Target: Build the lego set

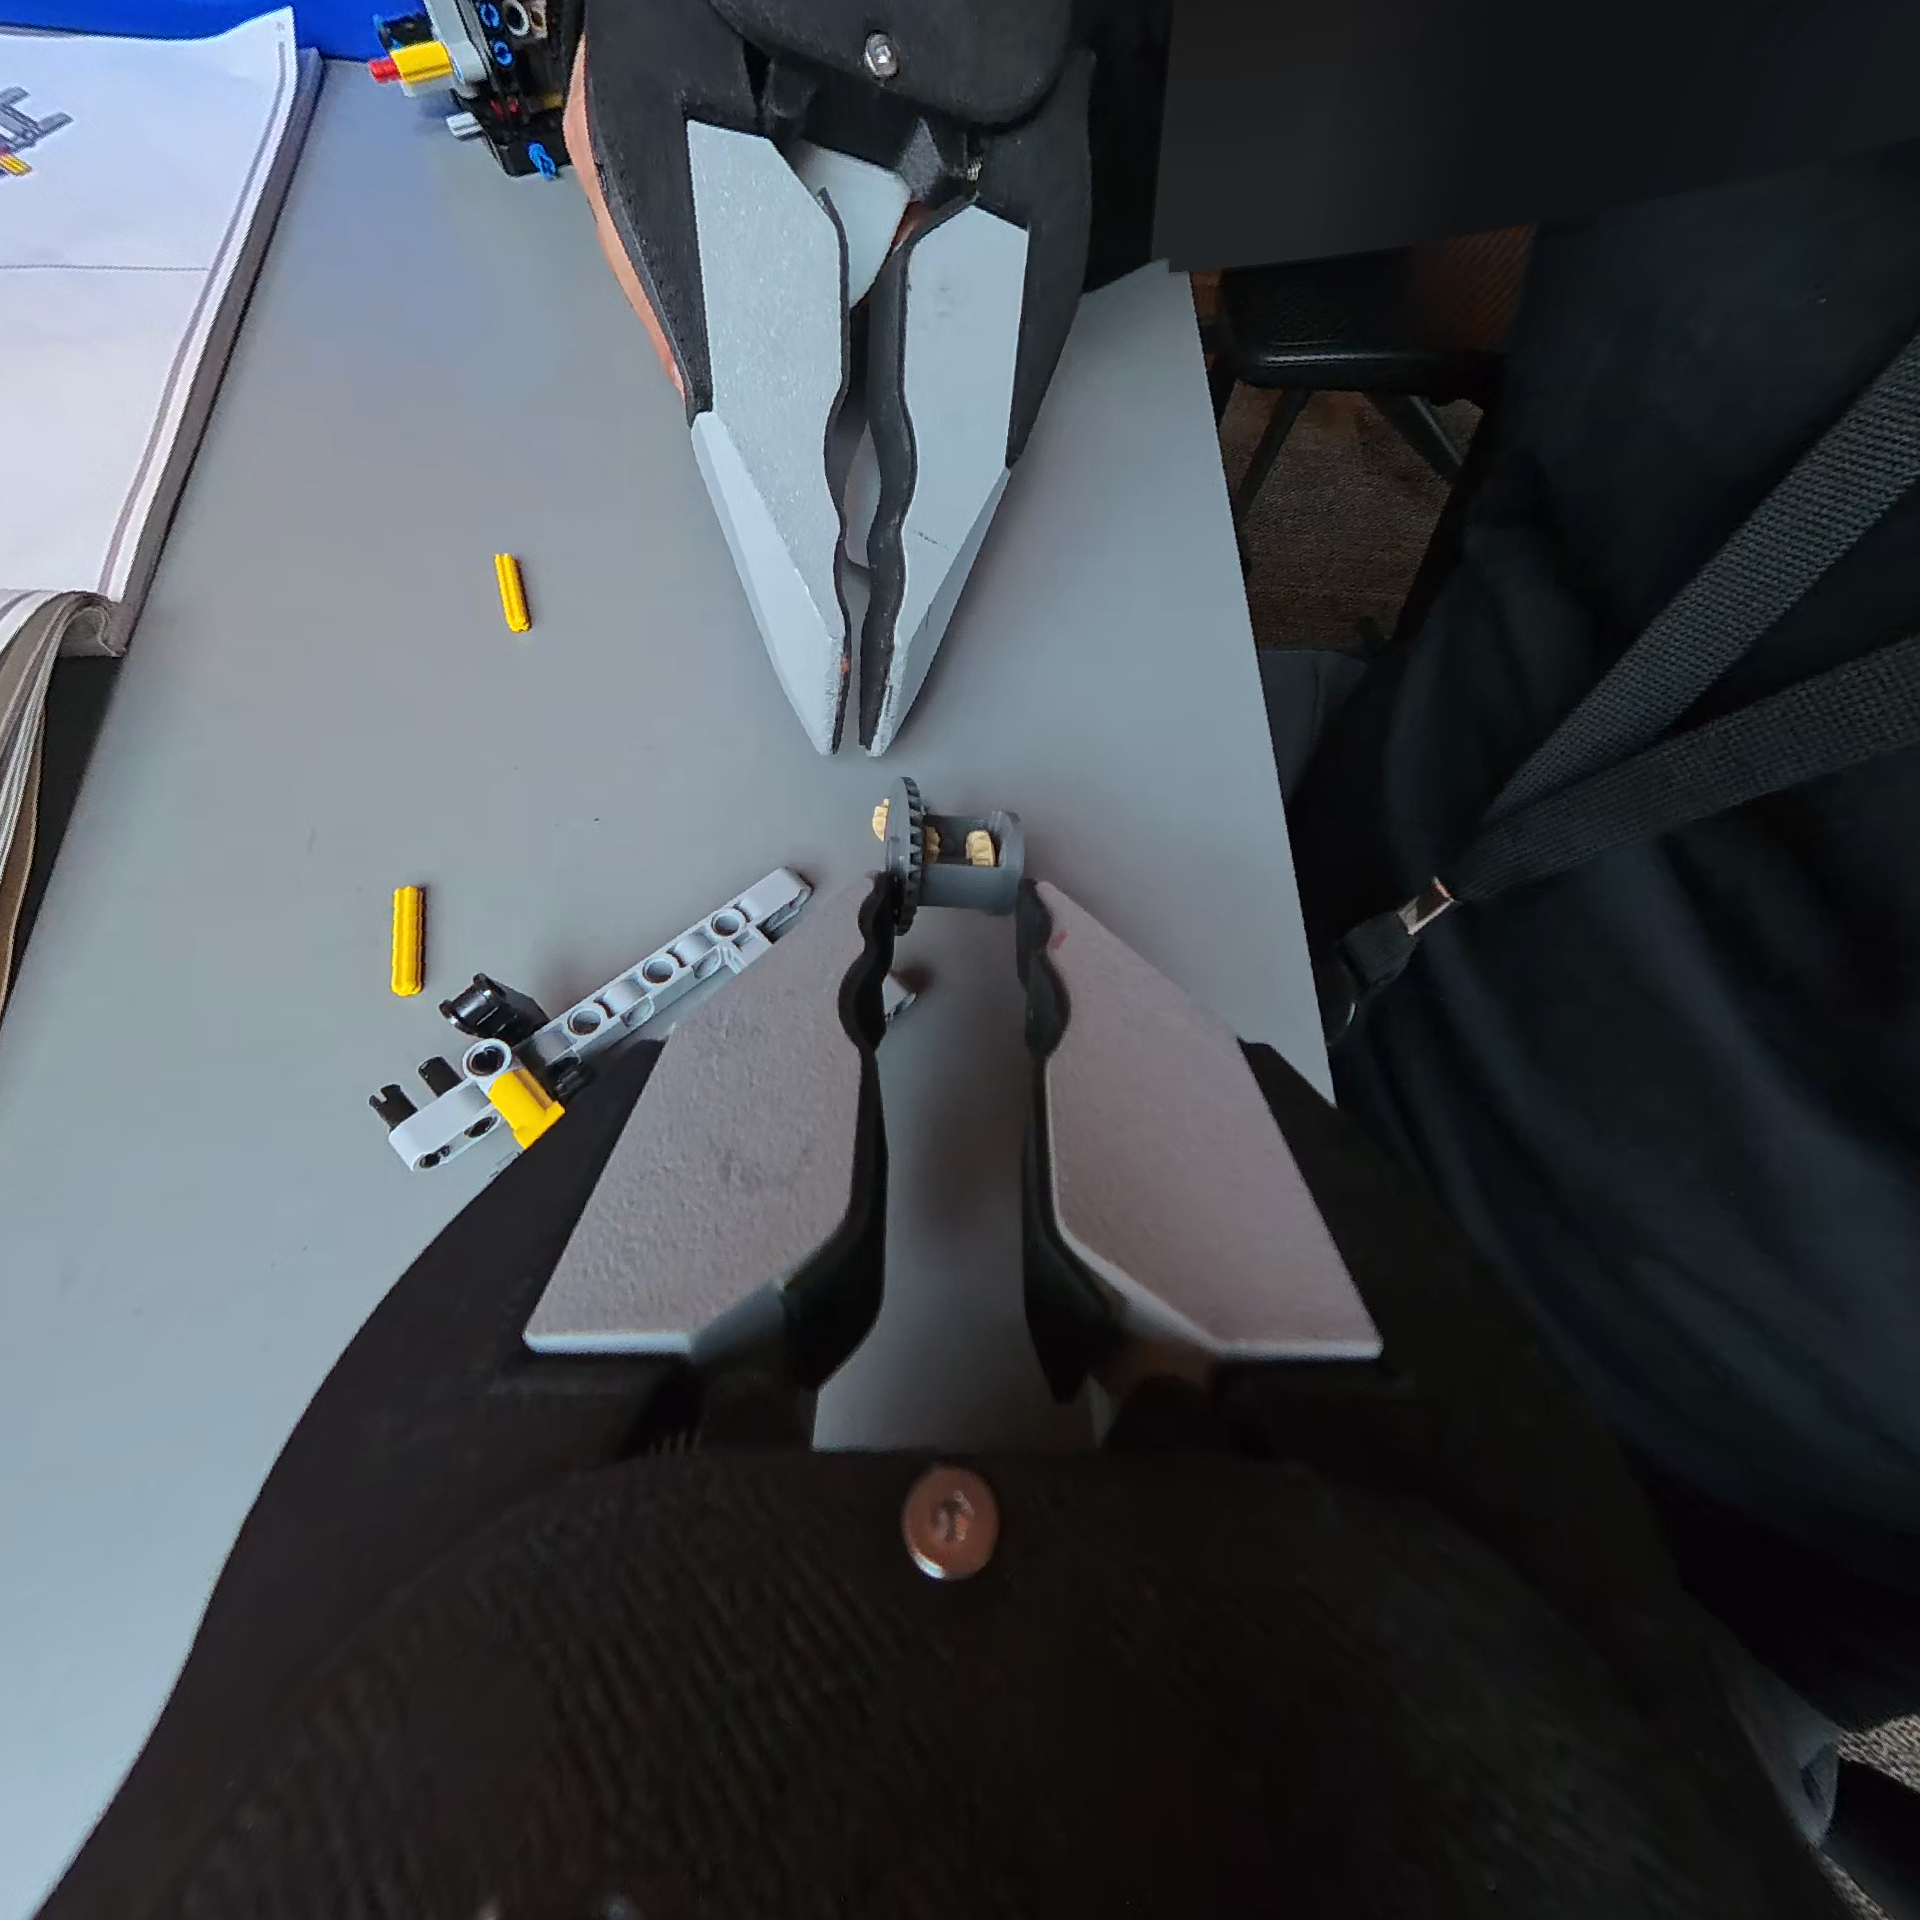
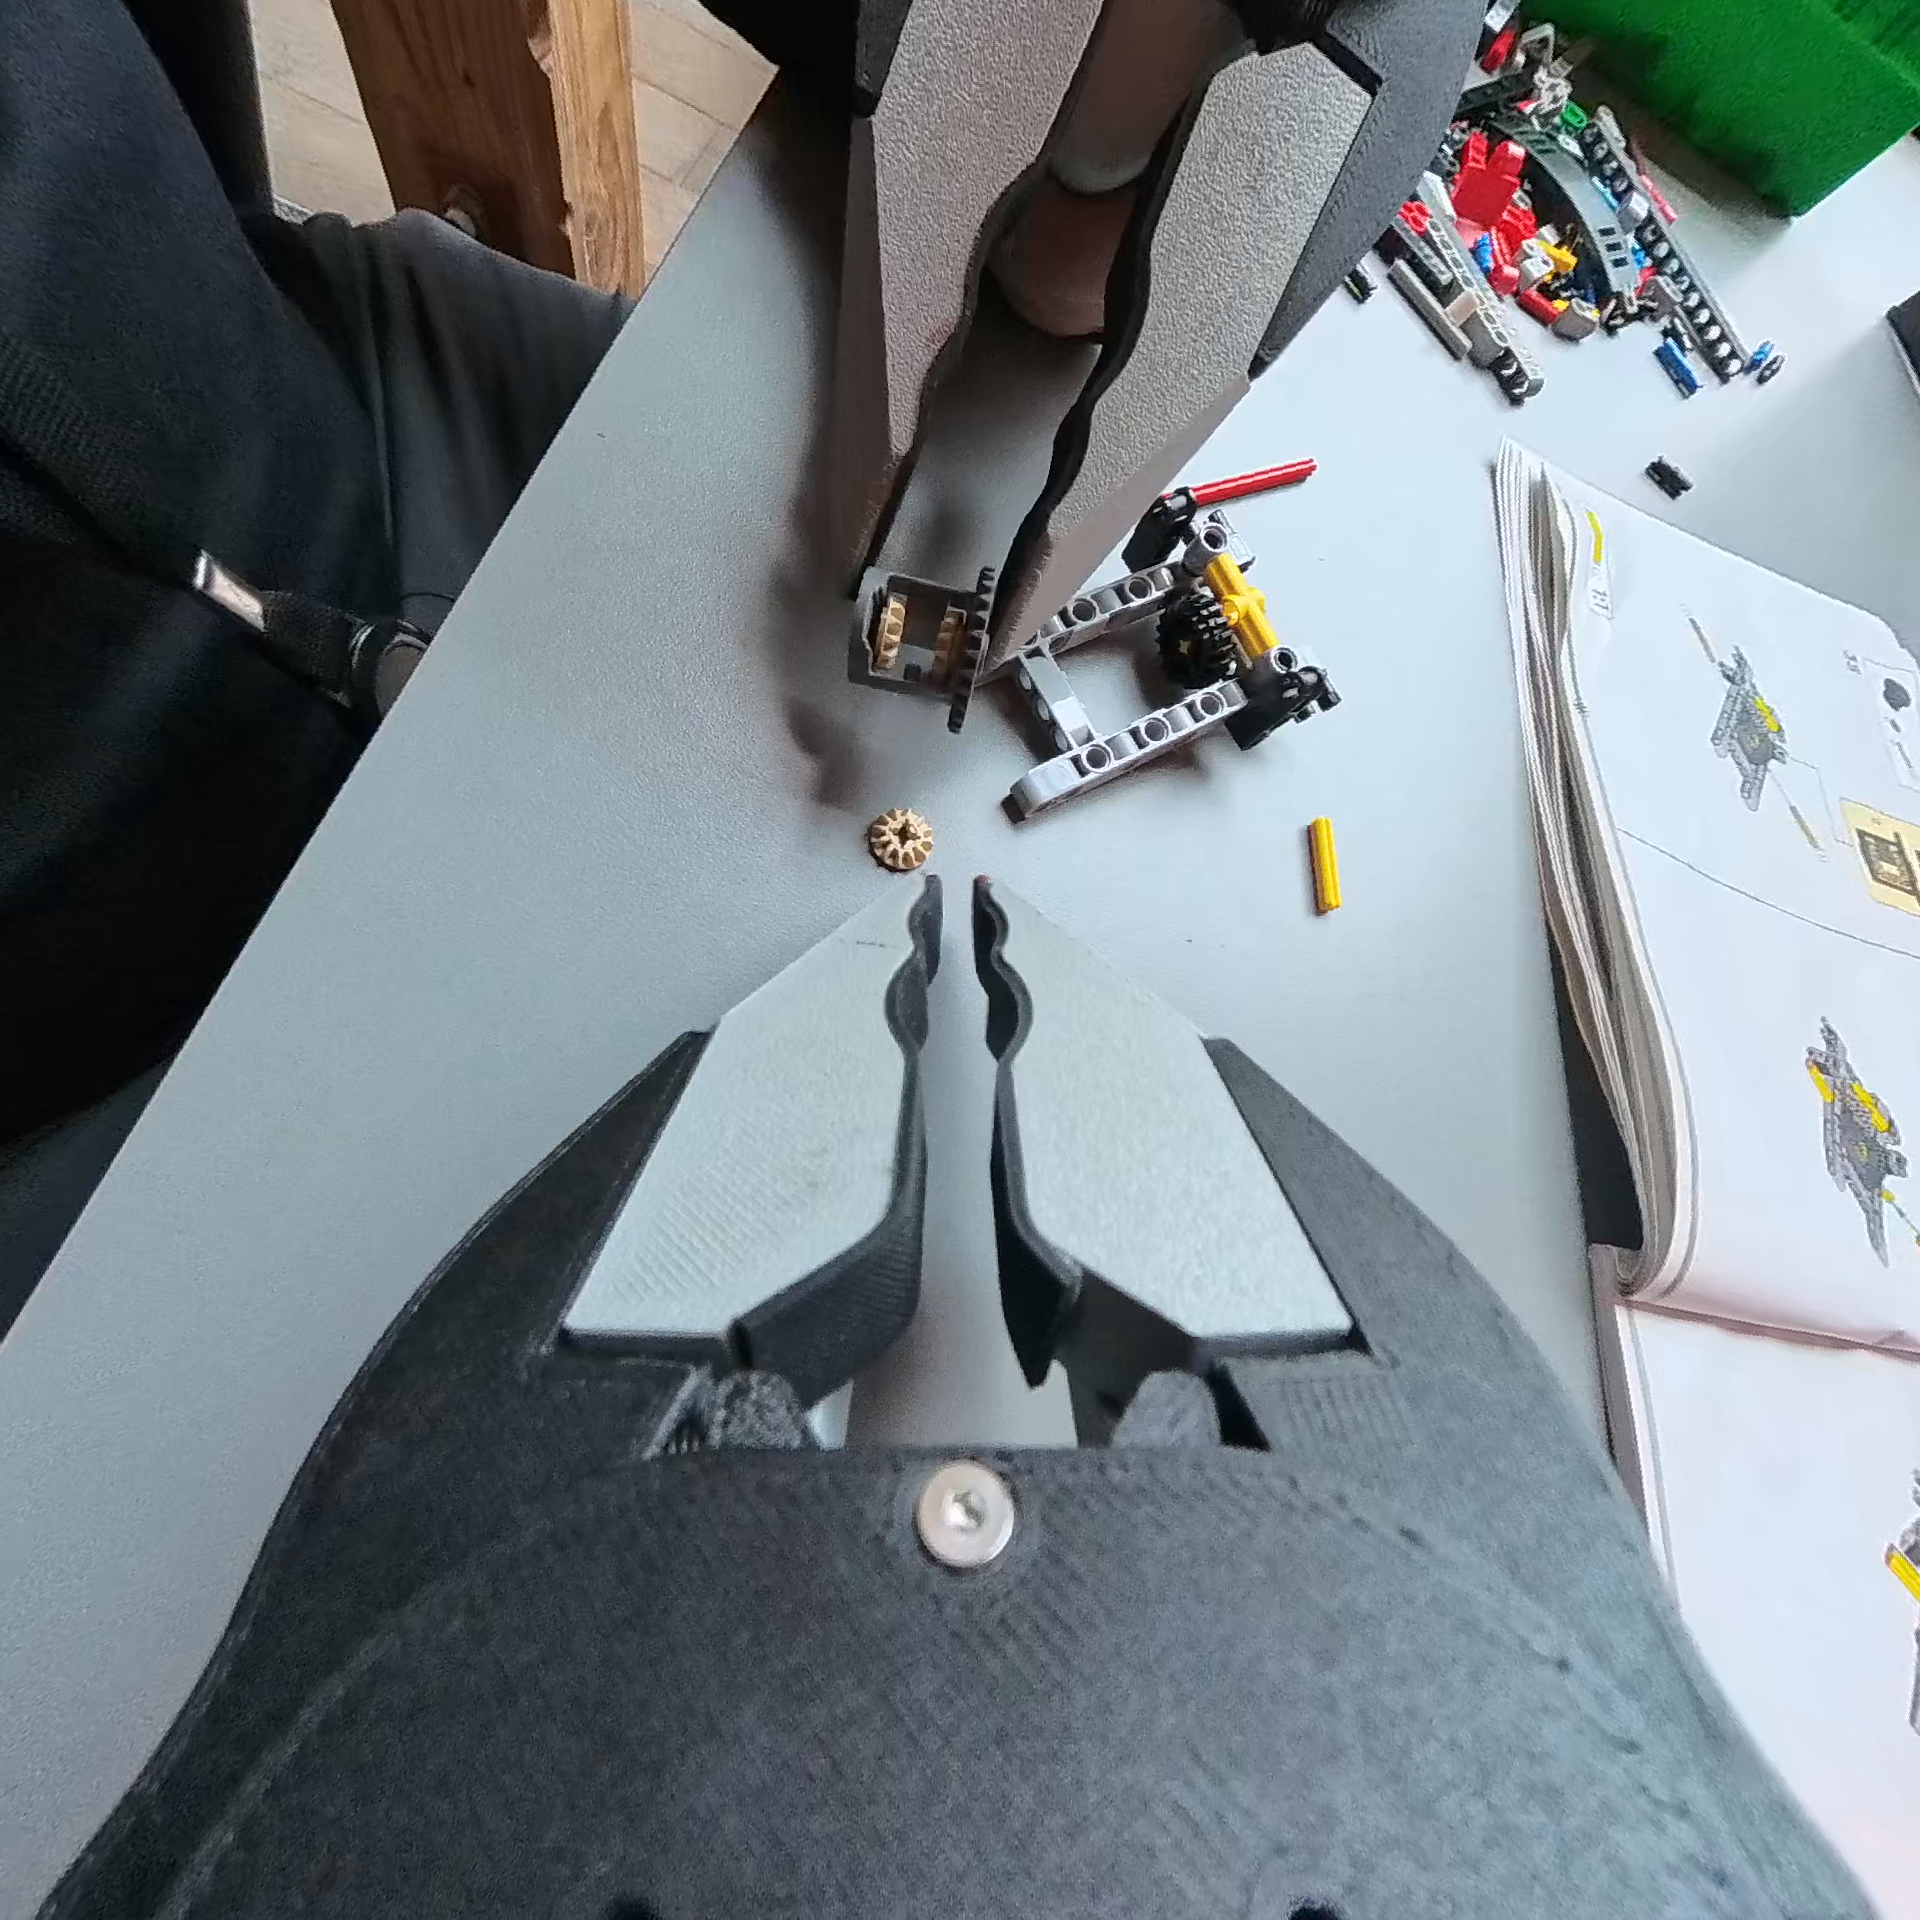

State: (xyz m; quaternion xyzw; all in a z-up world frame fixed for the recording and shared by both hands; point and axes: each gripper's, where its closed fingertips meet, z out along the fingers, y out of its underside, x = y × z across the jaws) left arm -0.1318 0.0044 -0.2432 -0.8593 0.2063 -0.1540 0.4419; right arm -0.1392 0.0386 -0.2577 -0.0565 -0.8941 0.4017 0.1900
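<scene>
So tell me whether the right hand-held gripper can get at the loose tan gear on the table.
Probably yes. The tan gear lies alone on bare table just ahead of the right hand-held gripper, slightly to its left, nothing between; its jaws stand almost closed and would need opening first.

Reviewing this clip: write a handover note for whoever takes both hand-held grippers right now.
Left hand-held gripper: shut on the dark grey gear housing.
Right hand-held gripper: nearly shut, empty, tips just short of a loose tan gear.
Grey beam frame lies beside the housing; a yellow axle loose nearby.
Done: housing already holds tan gears.
Left: probably pick up the loose gear, fit it, then join housing to frame.
</scene>
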